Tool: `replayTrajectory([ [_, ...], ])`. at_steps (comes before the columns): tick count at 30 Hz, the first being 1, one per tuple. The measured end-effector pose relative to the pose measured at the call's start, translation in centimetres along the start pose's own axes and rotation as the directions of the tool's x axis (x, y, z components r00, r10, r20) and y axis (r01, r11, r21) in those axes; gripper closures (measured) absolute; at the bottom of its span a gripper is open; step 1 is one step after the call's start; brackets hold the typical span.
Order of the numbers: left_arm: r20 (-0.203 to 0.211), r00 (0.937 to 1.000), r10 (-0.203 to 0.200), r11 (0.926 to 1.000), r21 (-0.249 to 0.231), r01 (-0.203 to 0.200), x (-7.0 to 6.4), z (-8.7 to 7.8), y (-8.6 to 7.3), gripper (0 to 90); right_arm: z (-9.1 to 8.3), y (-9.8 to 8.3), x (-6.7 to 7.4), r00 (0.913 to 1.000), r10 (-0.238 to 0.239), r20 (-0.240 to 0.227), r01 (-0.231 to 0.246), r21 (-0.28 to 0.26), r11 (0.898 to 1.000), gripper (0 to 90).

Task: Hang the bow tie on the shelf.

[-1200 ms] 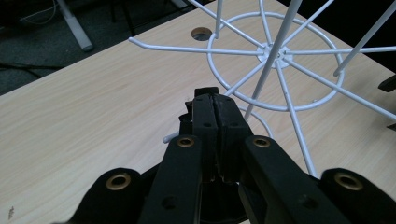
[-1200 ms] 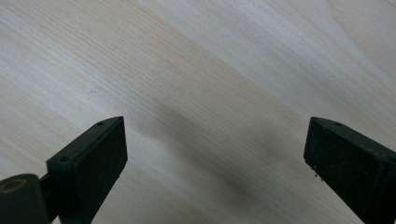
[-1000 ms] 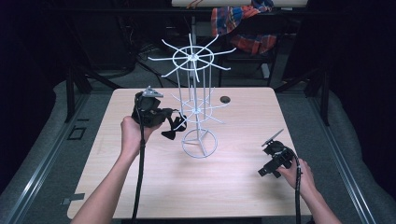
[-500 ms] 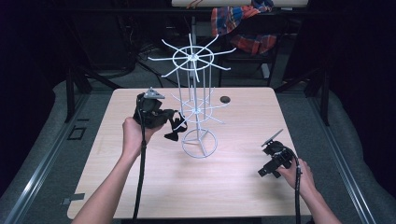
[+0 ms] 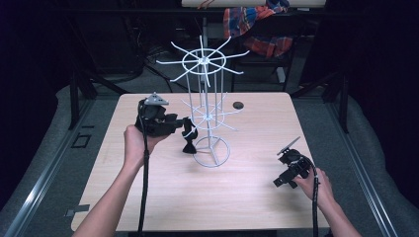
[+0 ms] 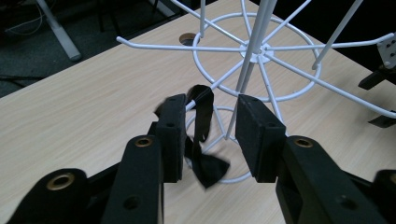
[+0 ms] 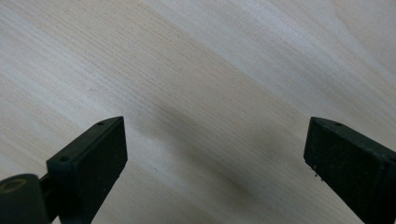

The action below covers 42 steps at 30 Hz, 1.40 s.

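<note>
A white wire rack [image 5: 206,101] stands mid-table on a ring base [image 5: 213,151]. From the tip of one lower hook hangs a black bow tie [image 5: 188,146], its strap looped over the wire. My left gripper [image 5: 186,128] is level with that hook. In the left gripper view it [image 6: 205,135] stands open, one jaw on each side of the bow tie's strap [image 6: 201,109], and whether the left jaw touches it I cannot tell. The bow [image 6: 208,169] dangles below. My right gripper [image 5: 281,180] is low over the table's right front, wide open [image 7: 215,154] above bare wood.
A round cable hole [image 5: 238,105] lies in the tabletop [image 5: 148,197] behind the rack. The rack's upper hooks [image 5: 202,61] spread wide above my left gripper. A plaid cloth [image 5: 254,24] lies beyond the table. The floor around is dark.
</note>
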<state>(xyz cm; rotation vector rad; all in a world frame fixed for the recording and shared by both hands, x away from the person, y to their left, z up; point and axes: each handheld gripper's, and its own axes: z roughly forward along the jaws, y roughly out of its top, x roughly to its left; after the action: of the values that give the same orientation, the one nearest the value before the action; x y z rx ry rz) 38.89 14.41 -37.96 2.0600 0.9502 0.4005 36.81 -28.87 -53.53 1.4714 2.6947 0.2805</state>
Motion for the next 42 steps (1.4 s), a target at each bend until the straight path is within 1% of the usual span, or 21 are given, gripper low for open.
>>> replayTrajectory([
  [5, -0.002, 0.9999, -0.014, 0.9999, -0.006, 0.014, 0.2, -0.8, -0.2, 54.5, 0.0, 0.0, 0.1, 1.0000, 0.002, 0.005, -0.002, 0.000, 1.000, 5.7],
  [7, -0.010, 0.9998, -0.017, 0.9998, -0.009, 0.017, 0.3, -1.1, -0.2, 48.7, 0.0, 0.1, 0.0, 1.0000, -0.006, 0.003, 0.006, 0.009, 1.000, 5.7],
  [9, -0.015, 0.9997, -0.020, 0.9998, -0.007, 0.020, 0.4, -1.6, -0.3, 42.7, 0.0, 0.0, 0.1, 1.0000, 0.002, 0.005, -0.002, -0.001, 1.000, 5.7],
  [10, -0.018, 0.9997, -0.019, 0.9998, -0.004, 0.019, 0.4, -1.8, -0.3, 39.1, 0.0, 0.1, 0.0, 1.0000, -0.005, 0.002, 0.005, 0.008, 1.000, 5.7],
  [12, -0.025, 0.9995, -0.021, 0.9998, -0.003, 0.021, 0.4, -2.3, -0.4, 34.6, 0.0, 0.1, 0.0, 1.0000, -0.005, 0.001, 0.005, 0.008, 1.000, 5.7],
  [20, -0.058, 0.9979, -0.029, 0.9996, 0.006, 0.029, 0.9, -3.9, -1.8, 19.1, 0.0, 0.1, 0.1, 1.0000, -0.005, 0.001, 0.005, 0.010, 1.000, 5.7],
  [24, -0.069, 0.9968, -0.041, 0.9991, 0.011, 0.042, 1.1, -4.4, -2.8, 16.2, -0.1, 0.1, 0.1, 1.0000, -0.005, 0.004, 0.005, 0.009, 1.000, 5.7],
  [25, -0.071, 0.9963, -0.048, 0.9987, 0.014, 0.049, 1.1, -4.4, -3.0, 15.8, 0.1, 0.0, 0.4, 0.9997, 0.024, 0.006, -0.024, -0.022, 0.999, 5.7],
  [26, -0.074, 0.9962, -0.046, 0.9986, 0.020, 0.048, 1.2, -4.5, -3.3, 15.2, 0.1, -0.1, 0.4, 0.9997, 0.025, 0.004, -0.025, -0.025, 0.999, 5.7],
  [27, -0.078, 0.9960, -0.044, 0.9986, 0.026, 0.046, 1.2, -4.5, -3.5, 15.1, -0.1, 0.1, 0.1, 1.0000, -0.006, 0.005, 0.006, 0.008, 1.000, 5.7],
  [30, -0.084, 0.9952, -0.049, 0.9978, 0.041, 0.053, 1.4, -4.8, -4.3, 13.6, -0.2, 0.0, 0.1, 1.0000, -0.004, 0.000, 0.004, 0.005, 1.000, 5.7],
  [33, -0.103, 0.9933, -0.054, 0.9966, 0.056, 0.060, 1.5, -4.9, -5.1, 11.0, -0.2, 0.1, 0.1, 1.0000, -0.007, 0.007, 0.007, 0.008, 1.000, 5.6],
  [39, -0.115, 0.9914, -0.061, 0.9918, 0.104, 0.074, 1.7, -5.1, -6.8, 6.8, -0.2, 0.0, 0.1, 0.9999, -0.009, 0.010, 0.009, 0.006, 1.000, 5.7],
  [41, -0.122, 0.9902, -0.068, 0.9911, 0.106, 0.081, 1.7, -5.3, -7.4, 5.6, -0.2, 0.1, 0.1, 0.9999, -0.008, 0.009, 0.008, 0.007, 1.000, 5.6],
  [42, -0.122, 0.9901, -0.069, 0.9900, 0.114, 0.083, 1.7, -5.3, -7.6, 5.2, -0.2, 0.1, 0.1, 0.9999, -0.008, 0.009, 0.008, 0.007, 1.000, 5.7],
])
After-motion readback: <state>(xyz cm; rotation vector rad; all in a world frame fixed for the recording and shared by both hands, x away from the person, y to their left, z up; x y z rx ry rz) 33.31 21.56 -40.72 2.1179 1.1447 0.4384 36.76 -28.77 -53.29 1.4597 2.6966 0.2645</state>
